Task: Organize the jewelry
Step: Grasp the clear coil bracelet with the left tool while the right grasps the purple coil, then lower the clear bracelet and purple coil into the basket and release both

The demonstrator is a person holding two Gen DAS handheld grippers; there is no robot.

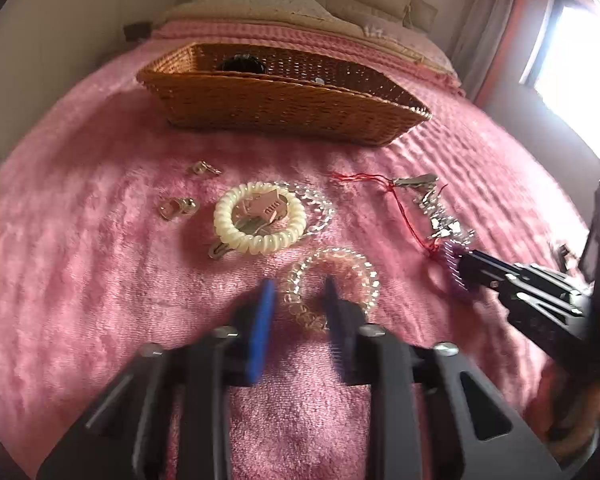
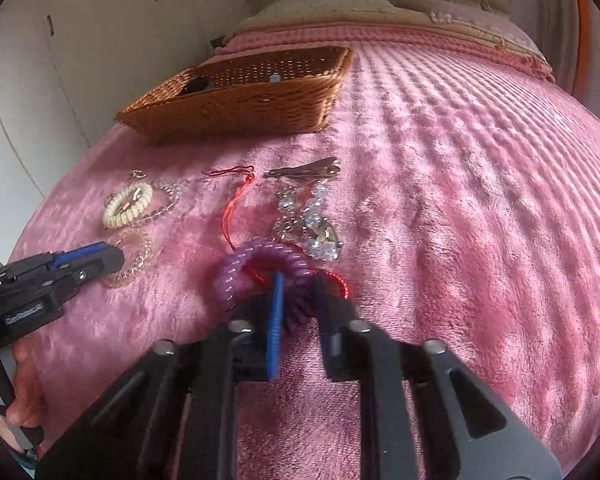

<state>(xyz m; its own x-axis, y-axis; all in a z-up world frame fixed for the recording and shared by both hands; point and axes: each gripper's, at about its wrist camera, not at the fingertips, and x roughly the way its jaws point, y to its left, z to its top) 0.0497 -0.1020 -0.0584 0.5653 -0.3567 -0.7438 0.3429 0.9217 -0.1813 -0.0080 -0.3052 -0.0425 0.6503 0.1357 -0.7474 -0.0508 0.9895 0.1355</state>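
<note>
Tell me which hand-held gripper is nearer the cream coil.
Left. The left hand-held gripper sits just below the cream coil, on the clear coil; the right is farther off.

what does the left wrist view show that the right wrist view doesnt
Only the left wrist view: a bright window and two small gold pieces.
Only the right wrist view: white cupboard doors.
Both: the wicker basket, cream coil tie, left gripper on the clear coil tie, right gripper on the purple coil tie.
</note>
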